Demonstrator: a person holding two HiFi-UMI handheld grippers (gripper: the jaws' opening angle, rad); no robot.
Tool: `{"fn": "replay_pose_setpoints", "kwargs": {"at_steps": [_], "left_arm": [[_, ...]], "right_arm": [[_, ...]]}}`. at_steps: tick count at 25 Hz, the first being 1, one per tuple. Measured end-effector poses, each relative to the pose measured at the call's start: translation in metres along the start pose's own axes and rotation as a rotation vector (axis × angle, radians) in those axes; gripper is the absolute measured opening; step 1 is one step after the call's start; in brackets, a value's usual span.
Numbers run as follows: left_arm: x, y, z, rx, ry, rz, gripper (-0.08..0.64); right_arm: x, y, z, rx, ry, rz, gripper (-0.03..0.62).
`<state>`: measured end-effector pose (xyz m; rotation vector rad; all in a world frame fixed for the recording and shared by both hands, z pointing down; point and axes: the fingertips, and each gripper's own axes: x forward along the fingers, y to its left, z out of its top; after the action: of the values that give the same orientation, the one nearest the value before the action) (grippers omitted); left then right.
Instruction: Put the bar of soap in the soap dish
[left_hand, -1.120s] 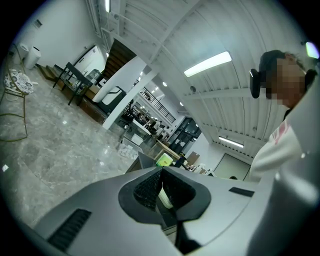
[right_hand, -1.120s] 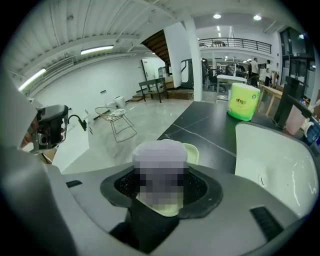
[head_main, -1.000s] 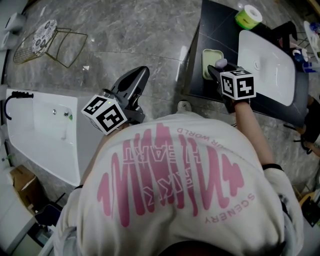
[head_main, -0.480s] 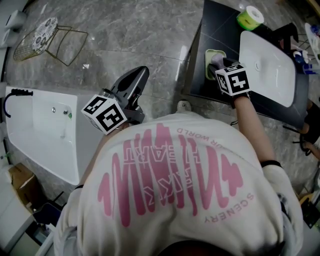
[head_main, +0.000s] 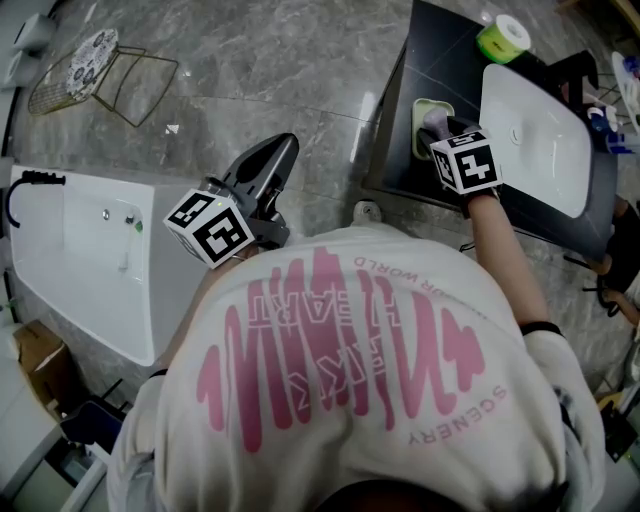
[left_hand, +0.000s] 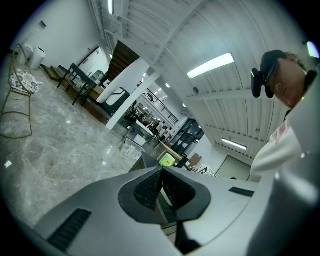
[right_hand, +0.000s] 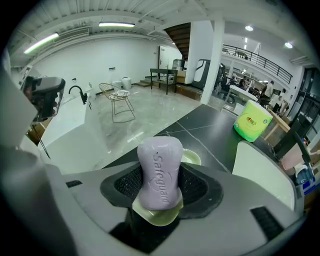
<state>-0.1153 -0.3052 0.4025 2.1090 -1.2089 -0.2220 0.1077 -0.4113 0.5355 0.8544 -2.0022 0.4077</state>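
Counter (head_main: 440, 60): dark top at far right, carrying the dish beside a white basin (head_main: 535, 130)
Right gripper (head_main: 447, 132): my nearer one, clamped on the soap's sides
Left gripper (left_hand: 161, 187): pads pressed together on nothing, well off to the left
Soap dish (head_main: 421, 108): pale green, straight under my right jaws, long axis near to far
Soap bar (right_hand: 160, 172): purple, long axis along my jaws and lined up with the dish; whether it touches, I cannot tell
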Motion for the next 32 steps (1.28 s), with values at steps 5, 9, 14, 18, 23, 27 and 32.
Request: {"fn": "replay_pose_setpoints", "kwargs": {"at_steps": [5, 9, 14, 18, 23, 27, 32], "left_arm": [[-0.004, 0.002, -0.002, 0.002, -0.002, 0.011, 0.008], [-0.008, 0.003, -0.003, -0.003, -0.012, 0.023, 0.008], [-0.015, 0.007, -0.001, -0.007, -0.024, 0.049, 0.008], [-0.017, 0.008, -0.003, -0.008, -0.025, 0.056, 0.008], [-0.021, 0.010, -0.002, -0.009, -0.034, 0.070, 0.008], [-0.022, 0.010, 0.001, -0.009, -0.038, 0.076, 0.008], [-0.021, 0.008, 0.000, -0.004, -0.036, 0.072, 0.009]], "right_arm": [[0.004, -0.001, 0.000, 0.013, -0.006, 0.010, 0.210], [0.007, -0.001, 0.000, 0.022, 0.004, 0.025, 0.210], [0.009, 0.000, -0.001, 0.016, 0.021, 0.029, 0.210], [0.010, -0.001, 0.001, 0.008, 0.039, 0.016, 0.210], [0.010, 0.000, 0.001, 0.020, 0.031, 0.026, 0.210], [0.014, 0.002, -0.002, 0.014, 0.035, 0.043, 0.210], [0.014, 0.002, 0.000, 0.004, 0.009, 0.047, 0.210]]}}
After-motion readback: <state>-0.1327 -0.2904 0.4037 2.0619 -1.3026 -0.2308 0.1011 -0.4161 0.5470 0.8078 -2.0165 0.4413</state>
